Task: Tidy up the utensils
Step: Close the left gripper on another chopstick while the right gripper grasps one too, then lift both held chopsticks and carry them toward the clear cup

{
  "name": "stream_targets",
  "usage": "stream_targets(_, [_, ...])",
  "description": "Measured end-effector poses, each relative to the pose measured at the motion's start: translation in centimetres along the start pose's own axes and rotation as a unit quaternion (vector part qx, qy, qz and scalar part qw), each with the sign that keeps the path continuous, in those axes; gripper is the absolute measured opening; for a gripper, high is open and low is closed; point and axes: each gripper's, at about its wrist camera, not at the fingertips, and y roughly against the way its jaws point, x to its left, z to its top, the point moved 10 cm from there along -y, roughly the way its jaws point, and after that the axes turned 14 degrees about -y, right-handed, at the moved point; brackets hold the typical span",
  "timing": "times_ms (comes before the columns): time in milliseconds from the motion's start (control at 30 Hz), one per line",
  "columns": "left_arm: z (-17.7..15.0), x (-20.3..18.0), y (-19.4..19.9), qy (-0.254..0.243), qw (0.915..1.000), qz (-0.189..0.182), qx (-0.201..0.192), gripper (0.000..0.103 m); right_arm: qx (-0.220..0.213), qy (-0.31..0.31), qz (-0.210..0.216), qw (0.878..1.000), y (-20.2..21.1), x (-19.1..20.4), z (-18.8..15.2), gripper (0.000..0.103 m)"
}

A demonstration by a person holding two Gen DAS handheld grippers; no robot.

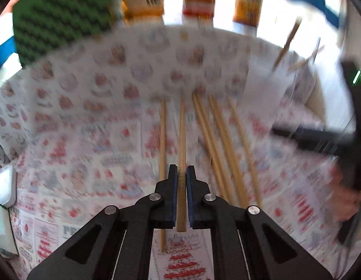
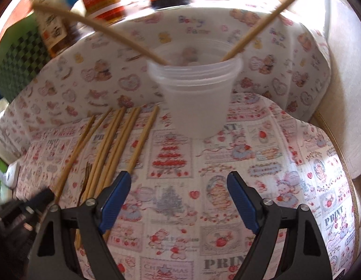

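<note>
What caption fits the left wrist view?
Left gripper shut on one chopstick; more chopsticks lie alongside on the patterned cloth.

Chopsticks (image 2: 124, 144) beside plastic cup (image 2: 196, 98)

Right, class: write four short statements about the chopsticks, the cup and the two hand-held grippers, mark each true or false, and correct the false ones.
1. The left hand-held gripper is shut on a chopstick. True.
2. The right hand-held gripper holds a chopstick. False: open, empty.
3. The plastic cup has two chopsticks in it. True.
4. The cup lies on its side. False: it stands upright.
</note>
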Motion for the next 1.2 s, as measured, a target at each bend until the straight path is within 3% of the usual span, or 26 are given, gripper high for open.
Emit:
stream_targets(100, [1.7,1.7,3.1,0.014,0.9969,0.04,-0.067,0.006,0.011,0.032,0.002,0.999,-0.5,1.6,-1.4,0.083])
stream_targets(200, [3.0,2.5,5.8,0.025,0.9903,0.055,-0.126,0.006,0.012,0.075,-0.008,0.997,-1.0,3.1,-2.6,0.083])
stream_targets(367, [4.4,3.5,10.1,0.039,0.9726,0.08,-0.215,0.006,0.011,0.103,-0.043,0.994,-1.7,3.6,-3.7,0.08])
stream_targets(467, [4.7,4.9,11.5,0.05,0.9664,0.092,-0.235,0.006,0.017,0.1,-0.022,0.995,-1.8,4.3,-4.0,0.06])
stream_targets(533, [4.7,5.4,11.8,0.06,0.9656,0.084,-0.239,0.006,0.019,0.103,-0.015,0.994,-1.6,4.4,-4.0,0.027])
stream_targets(600, [4.7,5.8,11.7,0.068,0.9658,0.078,-0.238,0.006,0.02,0.105,-0.017,0.994,-1.3,4.0,-4.1,0.006])
stream_targets(700, [4.5,6.1,11.5,0.079,0.9655,0.079,-0.236,0.006,0.023,0.076,-0.019,0.997,-0.6,3.0,-3.6,0.006])
stream_targets(867, [4.2,6.7,12.0,0.097,0.9602,0.086,-0.247,0.006,-0.05,0.026,0.071,0.996,4.5,3.2,-0.6,0.006])
stream_targets(1033, [4.2,7.0,13.2,0.105,0.9526,0.092,-0.27,0.006,-0.165,0.018,0.153,0.974,11.0,3.7,1.8,0.006])
stream_targets(1133, [3.9,8.1,13.6,0.125,0.9455,0.123,-0.275,0.006,-0.213,0.002,0.181,0.96,13.3,3.4,2.9,0.006])
stream_targets(1200, [3.8,8.7,13.8,0.134,0.9434,0.12,-0.278,0.006,-0.233,-0.012,0.191,0.954,14.7,3.4,3.4,0.006])
